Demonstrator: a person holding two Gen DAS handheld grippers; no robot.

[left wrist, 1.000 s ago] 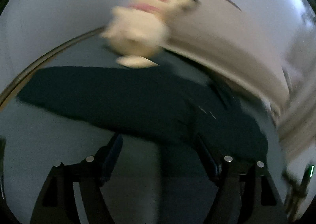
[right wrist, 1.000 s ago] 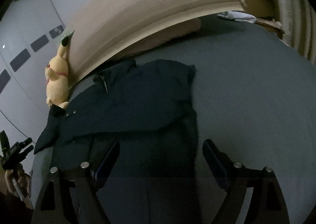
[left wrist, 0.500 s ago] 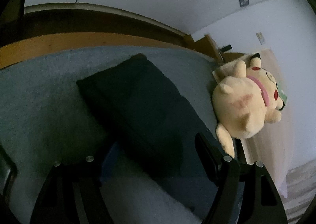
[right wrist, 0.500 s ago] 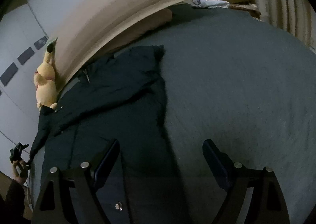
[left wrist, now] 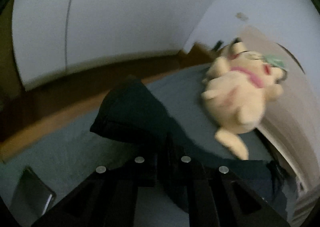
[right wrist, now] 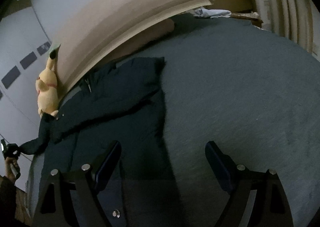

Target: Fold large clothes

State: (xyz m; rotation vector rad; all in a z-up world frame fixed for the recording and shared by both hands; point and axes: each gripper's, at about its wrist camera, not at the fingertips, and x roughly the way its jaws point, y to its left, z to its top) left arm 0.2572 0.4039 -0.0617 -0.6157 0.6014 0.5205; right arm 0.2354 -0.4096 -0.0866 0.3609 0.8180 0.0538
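A dark jacket [right wrist: 120, 107] lies spread on the grey bed [right wrist: 240, 97], collar toward the headboard, one sleeve folded across its chest. Its other sleeve [left wrist: 136, 115] is lifted off the bed. My left gripper [left wrist: 165, 157] is shut on that sleeve, with dark cloth bunched between its fingers. The right wrist view shows the left gripper [right wrist: 11, 147] at the far left edge, pulling the sleeve end outward. My right gripper [right wrist: 163, 144] hovers open over the jacket's lower right edge, nothing between its fingers.
A yellow plush toy [left wrist: 240, 95] leans against the beige headboard [right wrist: 120, 19] beside the jacket's shoulder. A dark flat phone-like object [left wrist: 30, 191] lies on the bed near the left gripper. Loose clothes [right wrist: 212, 12] sit at the far corner. Curtains hang at the right.
The left gripper has closed on the sleeve and lifted it off the bed toward the edge. The right gripper drifted slightly over the jacket's lower part, still open.
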